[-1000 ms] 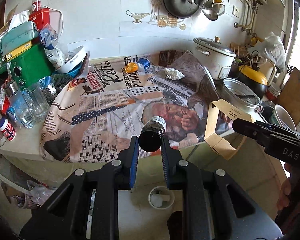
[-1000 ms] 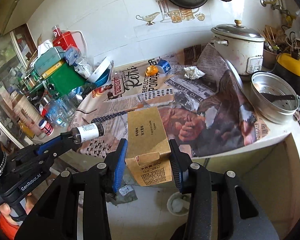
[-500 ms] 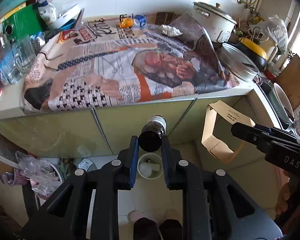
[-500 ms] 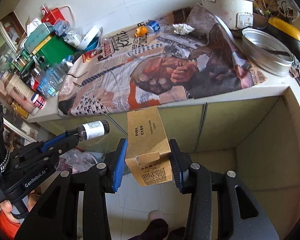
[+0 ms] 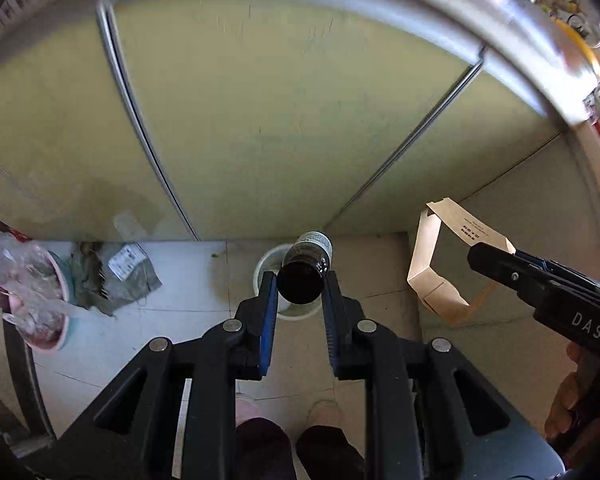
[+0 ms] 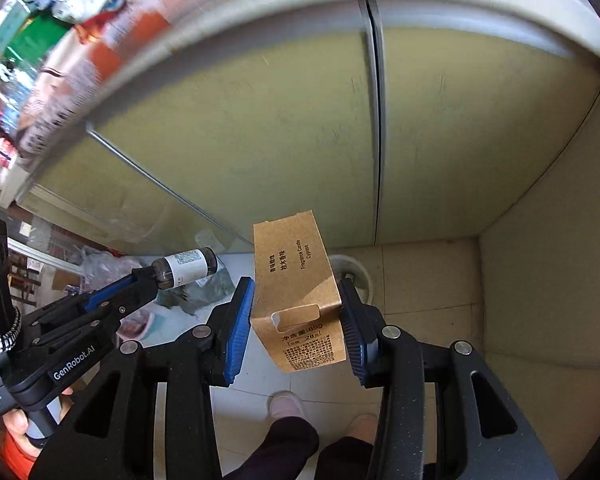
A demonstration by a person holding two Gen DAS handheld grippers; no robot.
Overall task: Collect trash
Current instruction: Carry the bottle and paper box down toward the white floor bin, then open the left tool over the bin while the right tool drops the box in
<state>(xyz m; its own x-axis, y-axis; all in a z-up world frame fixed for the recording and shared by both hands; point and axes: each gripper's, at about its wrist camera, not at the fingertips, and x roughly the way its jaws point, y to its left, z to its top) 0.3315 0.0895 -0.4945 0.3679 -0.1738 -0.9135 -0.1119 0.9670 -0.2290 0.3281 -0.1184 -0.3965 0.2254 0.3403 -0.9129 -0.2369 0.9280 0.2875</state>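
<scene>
My left gripper (image 5: 300, 292) is shut on a small dark glass bottle (image 5: 306, 270) with a white label; it also shows in the right wrist view (image 6: 186, 268). My right gripper (image 6: 296, 316) is shut on a brown cardboard box (image 6: 300, 296), which also shows in the left wrist view (image 5: 436, 264). Both are held above the floor in front of the cabinet doors. A small white bin (image 5: 266, 276) stands on the floor right under the bottle; in the right wrist view the white bin (image 6: 356, 276) is partly hidden behind the box.
Yellow-green cabinet doors (image 5: 280, 120) fill the view ahead. A pink basin with plastic bags (image 5: 36, 300) and crumpled wrappers (image 5: 116, 276) lie on the floor at left. The person's feet (image 6: 284, 404) are below the grippers. The cluttered counter edge (image 6: 60, 60) is overhead.
Both grippers have tilted and dropped from counter level toward the floor, still holding bottle and box. The counter has slid to the top edge; the white bin is now under the bottle.
</scene>
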